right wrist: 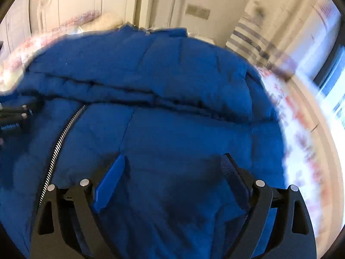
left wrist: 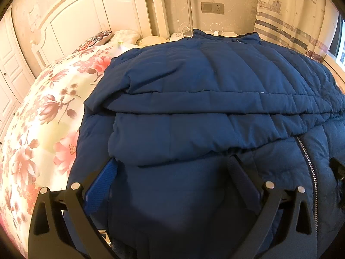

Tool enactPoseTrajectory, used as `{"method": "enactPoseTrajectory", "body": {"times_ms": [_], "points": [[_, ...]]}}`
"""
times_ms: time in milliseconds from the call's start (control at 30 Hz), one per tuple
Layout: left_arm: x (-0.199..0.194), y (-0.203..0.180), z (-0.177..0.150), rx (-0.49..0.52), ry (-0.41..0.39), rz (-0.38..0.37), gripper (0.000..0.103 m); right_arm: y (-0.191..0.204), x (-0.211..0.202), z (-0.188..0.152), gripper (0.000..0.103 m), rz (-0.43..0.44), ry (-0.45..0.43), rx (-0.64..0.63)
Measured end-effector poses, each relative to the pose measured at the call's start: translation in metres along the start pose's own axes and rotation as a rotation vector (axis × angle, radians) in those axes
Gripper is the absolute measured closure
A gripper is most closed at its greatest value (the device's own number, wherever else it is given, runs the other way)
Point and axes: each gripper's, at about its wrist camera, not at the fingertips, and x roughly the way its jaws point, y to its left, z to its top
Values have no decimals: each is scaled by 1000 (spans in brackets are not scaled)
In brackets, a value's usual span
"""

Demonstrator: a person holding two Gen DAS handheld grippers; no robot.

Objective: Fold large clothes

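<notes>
The blue padded jacket (left wrist: 215,108) is lying across the floral bedspread (left wrist: 54,112), which only the left view is showing sharply. Both the left gripper (left wrist: 175,161) and right gripper (right wrist: 173,161) are hovering low, spread wide, gripping nothing.

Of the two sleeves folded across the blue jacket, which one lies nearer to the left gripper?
The lower sleeve, whose edge reaches the left gripper fingertips; the other sleeve lies behind it, toward the collar.

Bedroom interior, warm lighting.
White headboard (left wrist: 86,15) at 11 o'clock; wall socket (left wrist: 212,8) at 12; striped curtain (left wrist: 289,21) and window (right wrist: 332,73) at 2.
</notes>
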Motion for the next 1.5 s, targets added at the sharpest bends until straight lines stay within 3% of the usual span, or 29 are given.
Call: {"method": "enactPoseTrajectory", "body": {"times_ms": [100,133,200,267,333,467,533,633,733,767,867,967,1067,1167,1200,1300,1433,1500], "points": [[-13,-2,-5,11,-28,9,3,-2,0,-1,17,9,3,10],[-21,-1,-9,-3,-40,-17,3,-1,0,-2,17,3,1,7],[-47,1,-23,-41,-78,-142,3,2,-2,-3,17,-14,-4,-7],[-57,-10,-38,17,-63,-191,3,4,-3,-3,17,-14,-3,-6],[-50,-25,-55,106,-12,-170,2,1,-2,-3,17,-6,-3,-2],[-49,-15,-57,77,-10,-202,2,-8,-10,-4,17,27,30,46],[-59,-14,-61,83,-19,-137,2,-10,-33,-14,17,61,11,101],[-86,-10,-80,102,-35,-184,2,6,-65,-37,17,111,-8,-3],[-103,-13,-106,171,-62,-168,2,35,-72,-77,17,59,28,-217],[-101,-14,-118,203,-61,-152,2,37,-76,-88,17,50,-22,-235],[-103,-4,-124,150,-57,-195,2,24,-83,-96,17,83,-2,-173],[-119,7,-129,125,-75,-147,3,12,-106,-106,17,56,-20,-108],[-142,10,-150,167,-105,-195,2,10,-126,-131,17,101,-53,-151],[-135,8,-180,208,-87,-174,2,11,-122,-156,17,86,-64,-185],[-137,14,-187,169,-120,-190,2,6,-123,-160,16,106,-79,-146],[-144,25,-187,118,-90,-213,2,0,-136,-163,17,99,-72,-83],[-170,28,-194,167,-189,-162,2,14,-164,-182,16,96,-167,-174],[-166,24,-203,194,-171,-156,2,22,-154,-196,16,93,-145,-208]]}}
